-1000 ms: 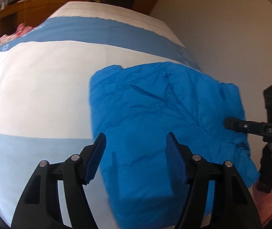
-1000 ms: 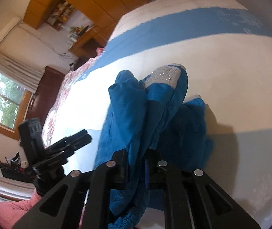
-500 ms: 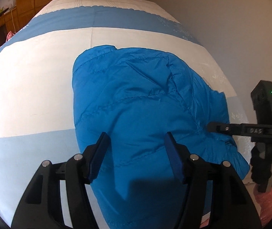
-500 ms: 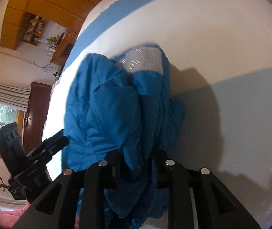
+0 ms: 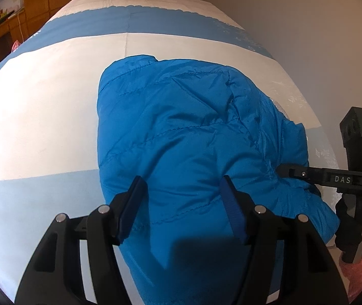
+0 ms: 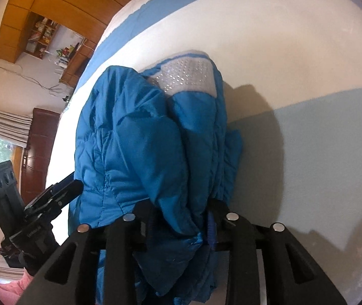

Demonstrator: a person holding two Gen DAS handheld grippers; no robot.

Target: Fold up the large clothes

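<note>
Since the earlier frame your right gripper point(image 6: 178, 218) has come down with the jacket point(image 5: 193, 137) and its jaws have just been opening; a fold still bunches between them. Your left gripper point(image 5: 183, 203) hangs wide, empty, over the jacket, heaped on the striped bed point(image 5: 41, 106).

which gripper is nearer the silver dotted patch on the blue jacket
Right. The right gripper has the jacket bunched between its fingers, below the patch. The left gripper hovers over the jacket's far side.
</note>
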